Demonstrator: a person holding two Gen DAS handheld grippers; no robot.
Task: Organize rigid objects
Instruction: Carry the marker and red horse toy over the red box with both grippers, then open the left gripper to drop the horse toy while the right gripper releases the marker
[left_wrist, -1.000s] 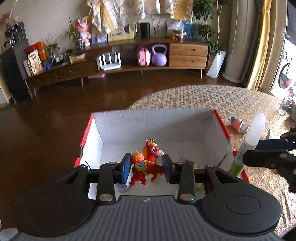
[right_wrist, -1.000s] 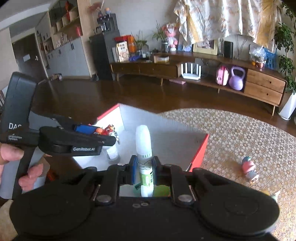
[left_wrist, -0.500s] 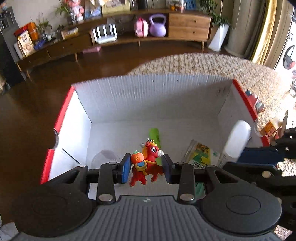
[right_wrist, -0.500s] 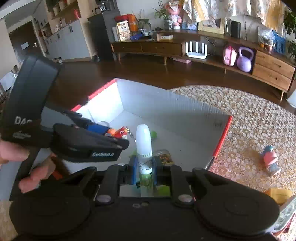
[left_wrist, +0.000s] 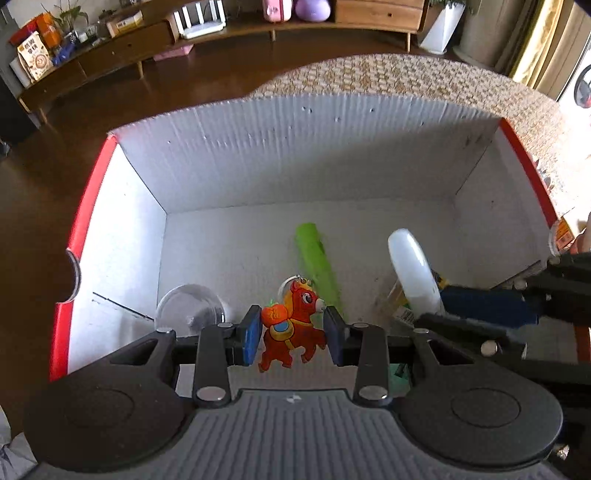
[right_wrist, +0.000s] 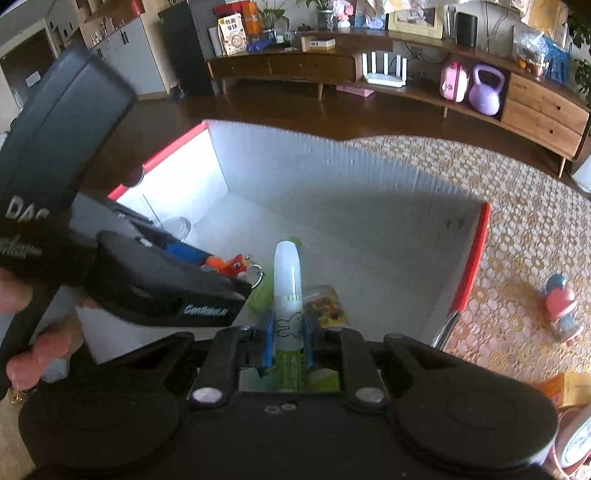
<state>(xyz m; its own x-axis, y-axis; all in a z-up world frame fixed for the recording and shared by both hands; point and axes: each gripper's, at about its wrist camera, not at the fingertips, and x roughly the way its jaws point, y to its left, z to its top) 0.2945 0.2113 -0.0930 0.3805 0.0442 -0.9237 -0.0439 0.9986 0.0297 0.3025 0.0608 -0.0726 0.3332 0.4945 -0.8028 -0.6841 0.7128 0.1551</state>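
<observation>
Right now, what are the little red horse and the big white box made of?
The small red horse keychain, held between the left gripper fingers, looks like soft moulded rubber or PVC: flat, matte, with raised coloured details. The big white box with red edges looks like corrugated plastic or cardboard: fine parallel ribs run down its walls.

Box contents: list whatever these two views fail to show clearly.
- Packet on the box floor: print too blurred to read in the right wrist view; behind the glue bottle in the left wrist view.
- Green tube: near end hidden behind the horse keychain and left gripper.
- Clear round item: part covered by the left gripper's finger.
- Glue bottle's base: hidden by the right gripper.
</observation>
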